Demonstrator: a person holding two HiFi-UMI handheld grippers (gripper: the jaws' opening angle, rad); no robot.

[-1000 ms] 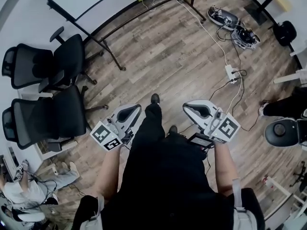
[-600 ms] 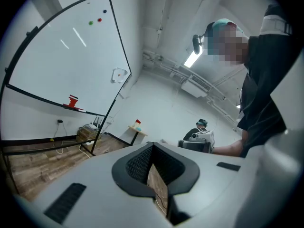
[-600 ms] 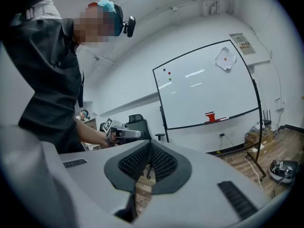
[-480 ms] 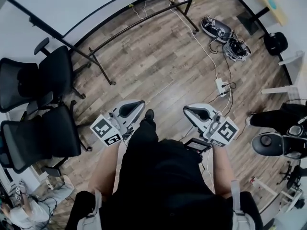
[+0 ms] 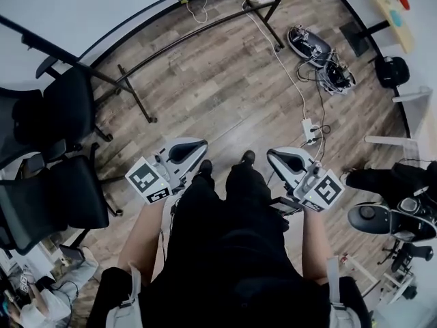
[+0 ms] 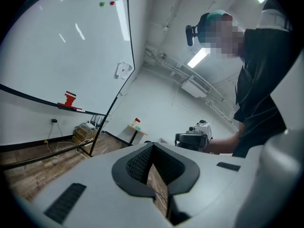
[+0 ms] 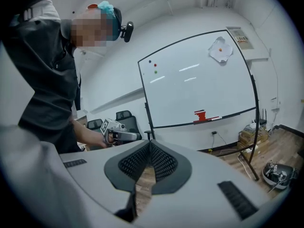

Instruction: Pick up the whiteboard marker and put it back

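The whiteboard (image 7: 199,80) stands ahead on a black frame. On its tray sits a red eraser (image 7: 200,115) with a white marker (image 7: 214,118) lying beside it. The left gripper view shows the same board (image 6: 57,46) and eraser (image 6: 70,99). I hold both grippers at waist height over the wooden floor, far from the tray. My left gripper (image 5: 198,144) is shut with nothing between its jaws (image 6: 153,145). My right gripper (image 5: 273,152) is shut and empty too (image 7: 150,143).
Two black office chairs (image 5: 61,108) (image 5: 65,197) stand at the left. The whiteboard's black legs (image 5: 133,94) cross the floor ahead. A white cable and power strip (image 5: 308,127) and floor devices (image 5: 311,44) lie at the right. A small table (image 5: 392,12) is far right.
The person has stepped forward toward the whiteboard, so the floor and chairs slid down the view. Both grippers keep the same pose and stay shut.
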